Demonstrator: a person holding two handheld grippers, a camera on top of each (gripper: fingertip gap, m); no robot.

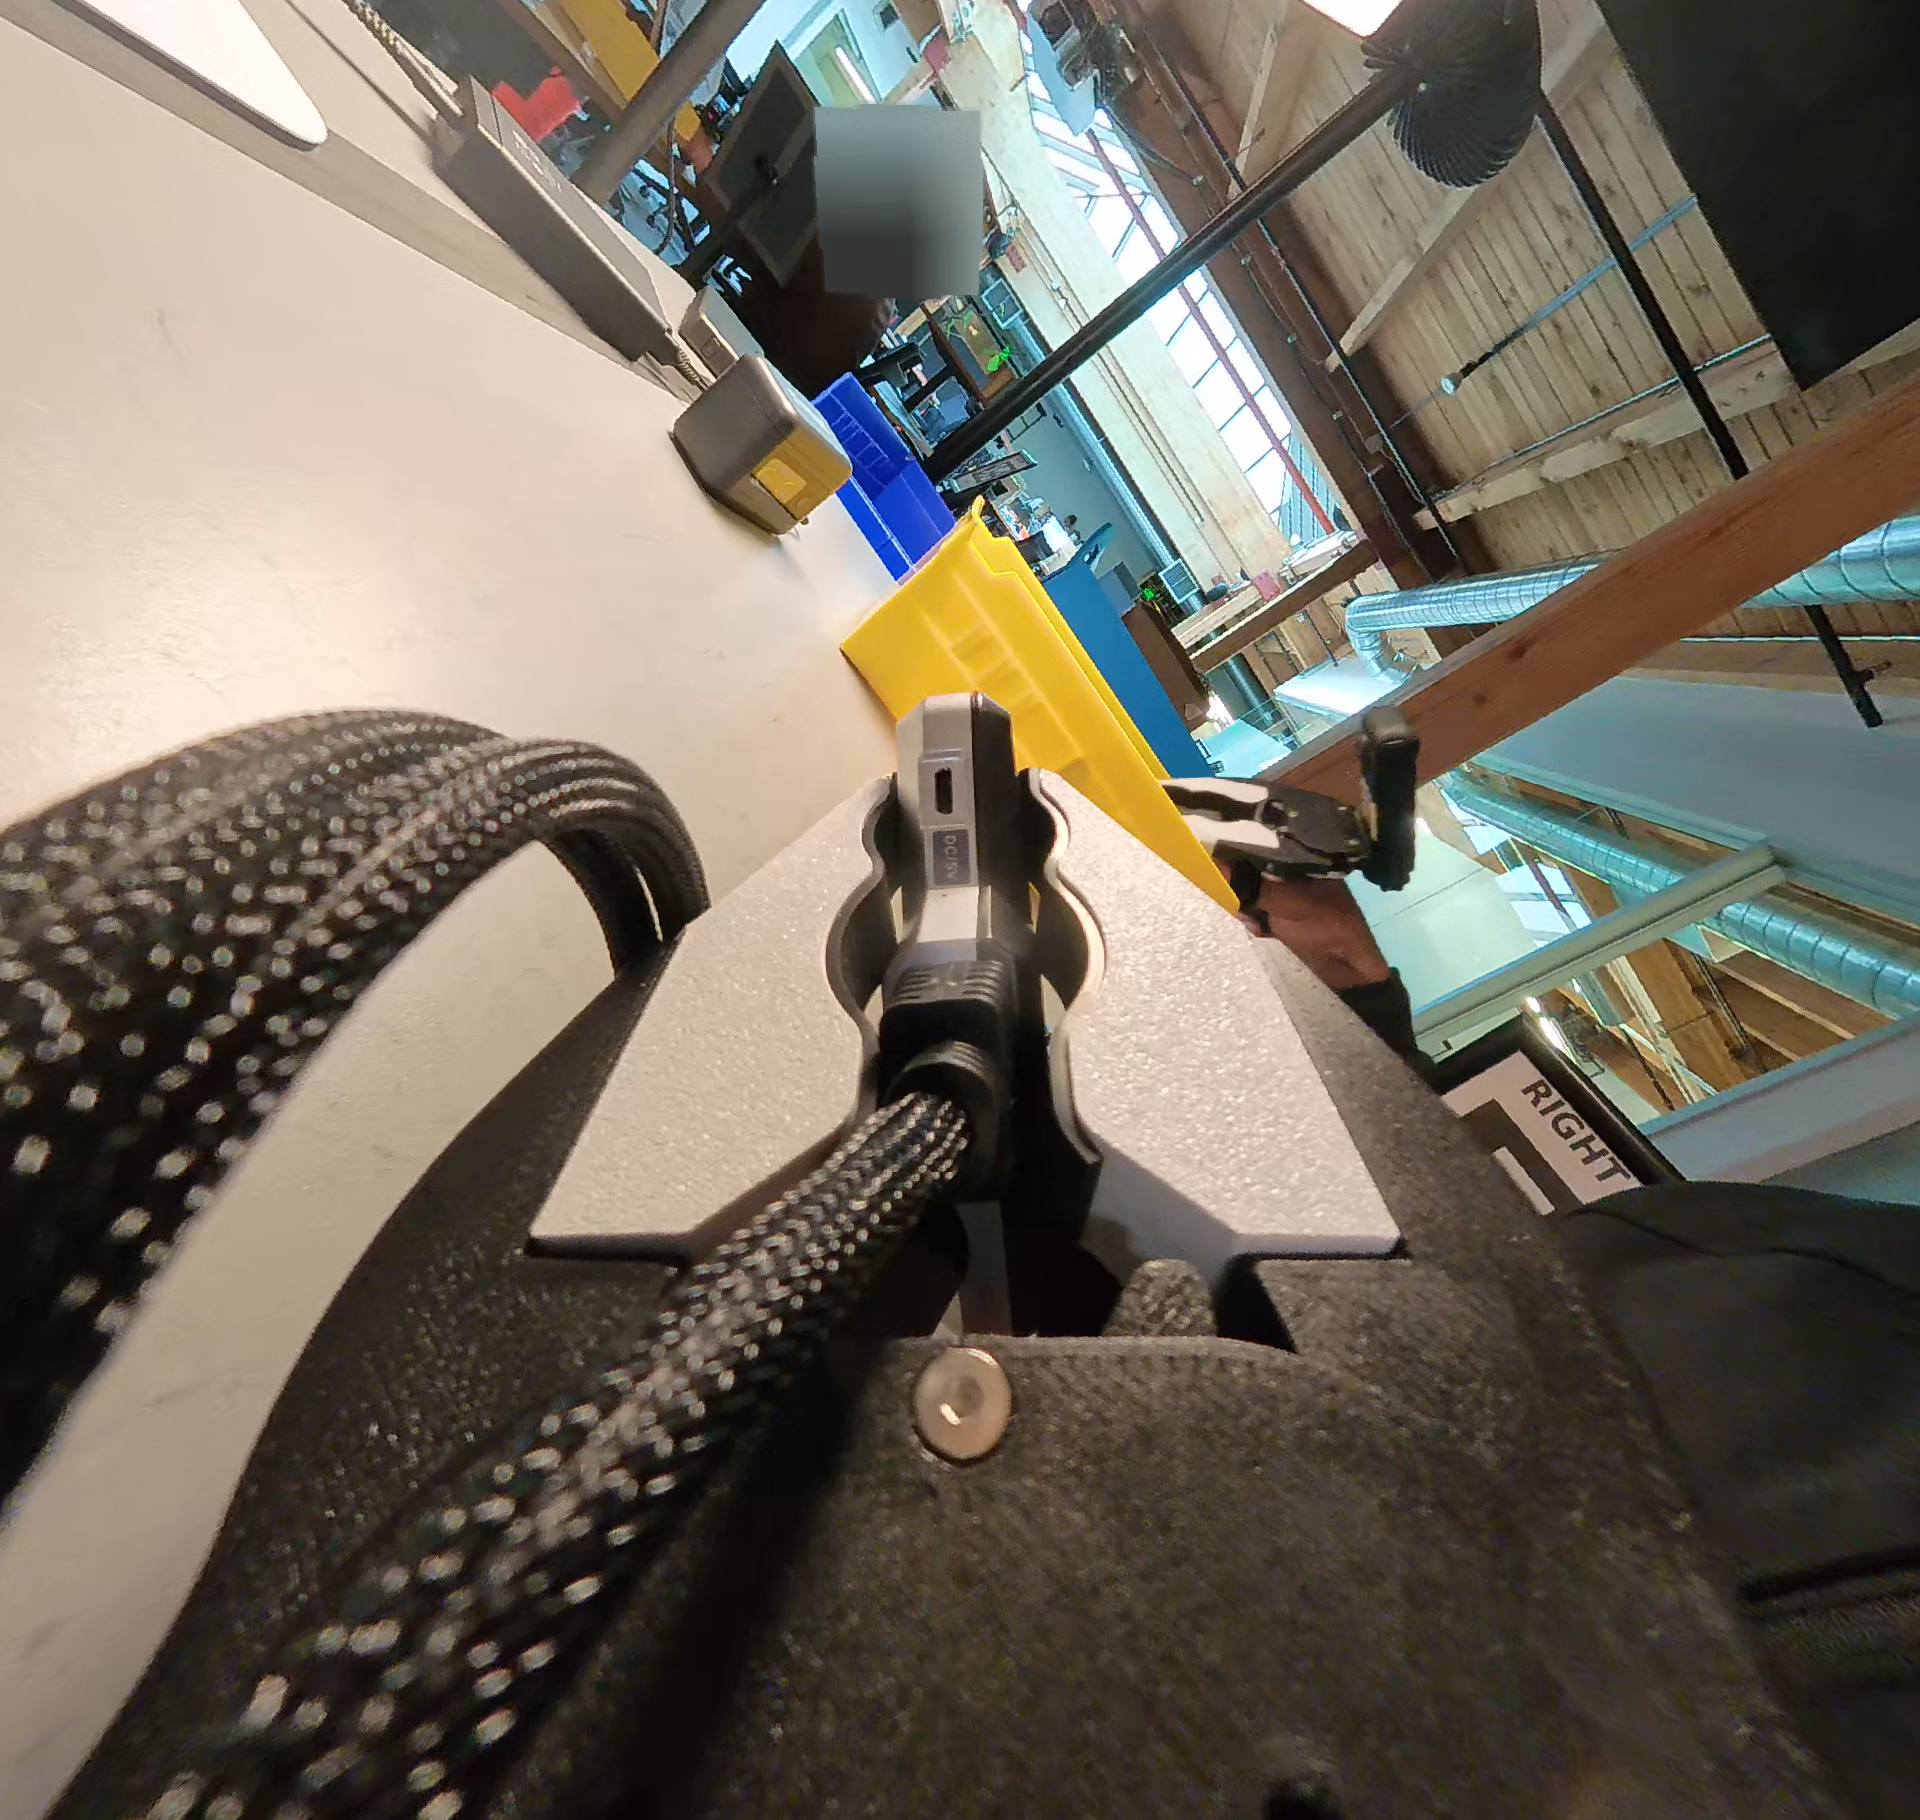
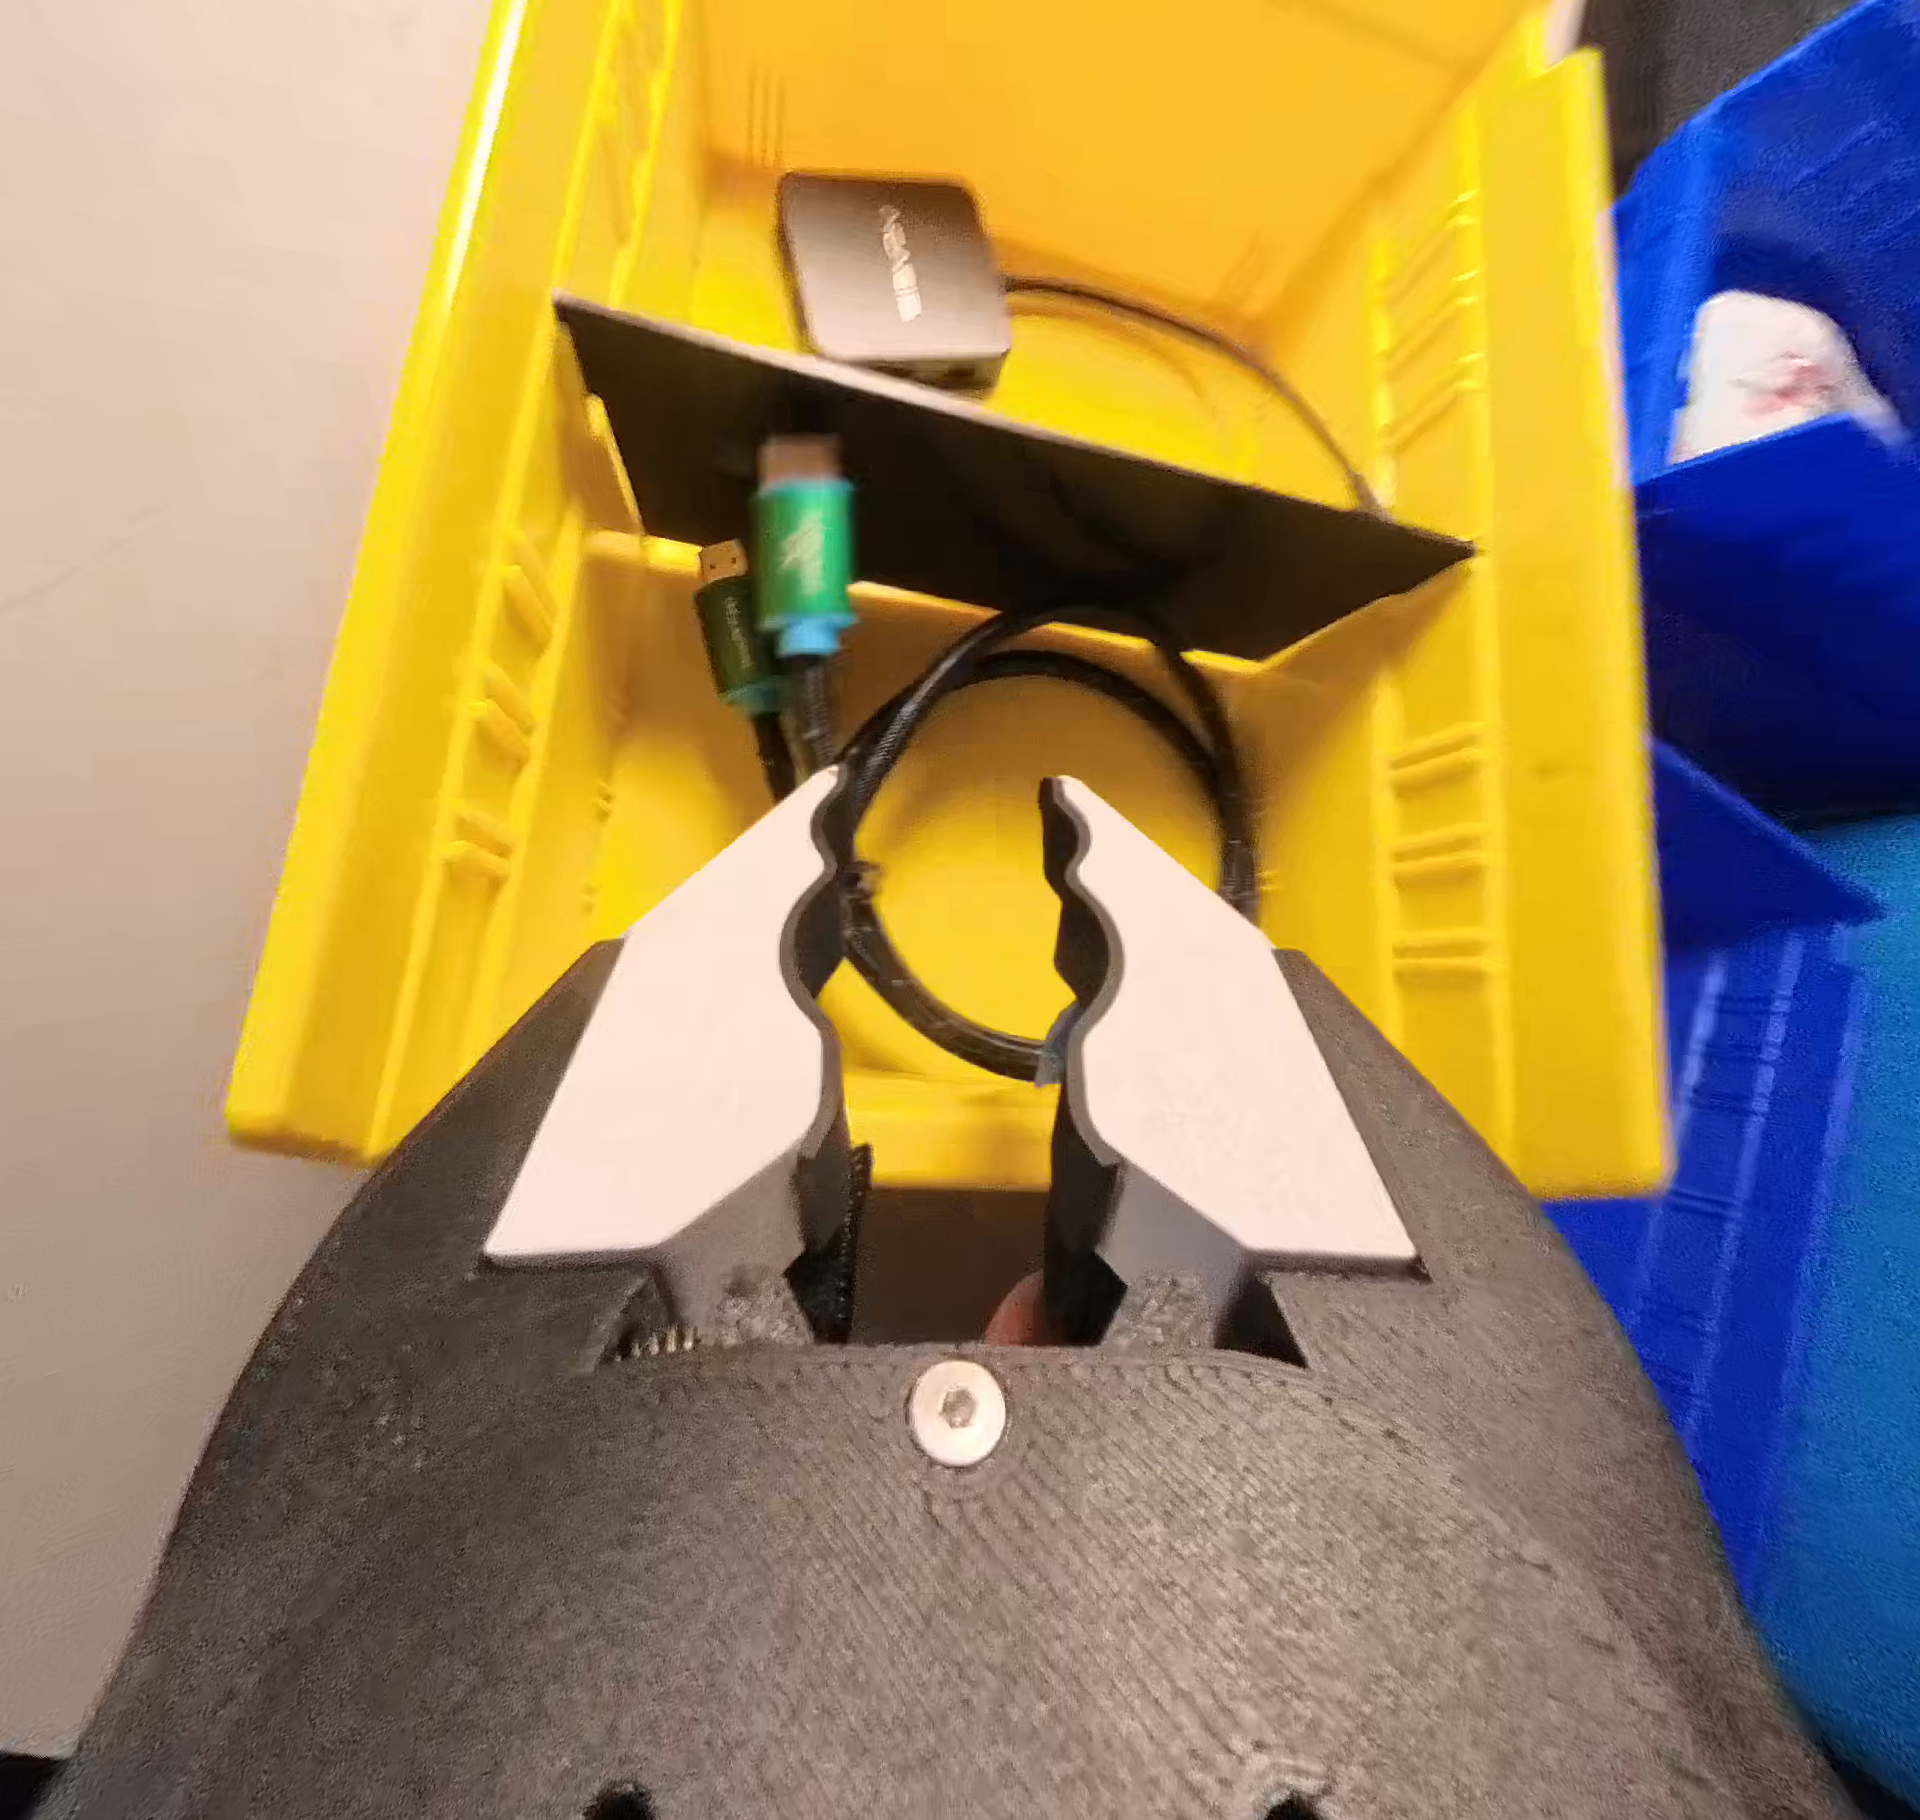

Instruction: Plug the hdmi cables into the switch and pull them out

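My left gripper (image 1: 961,814) is shut on a grey HDMI switch (image 1: 954,814), held edge-on above the table. A black braided cable (image 1: 790,1282) is plugged into the switch's near end and loops off to the left. My right gripper (image 2: 940,794) is open and empty, hovering over a yellow bin (image 2: 416,731). In the bin lie a coiled black cable (image 2: 1195,731) with two green HDMI plugs (image 2: 805,555), and a second grey box (image 2: 899,279) behind a black divider (image 2: 1039,534). The right gripper also shows in the left wrist view (image 1: 1278,825), beyond the bin (image 1: 977,648).
A blue bin (image 2: 1766,471) stands right of the yellow one. On the pale table (image 1: 312,523) sit a grey and yellow box (image 1: 758,456), a long dark grey device (image 1: 551,201) and a white slab (image 1: 156,14). A person's hand (image 1: 1320,929) holds the right gripper. My right fingertips sit around 40 centimetres from my left ones.
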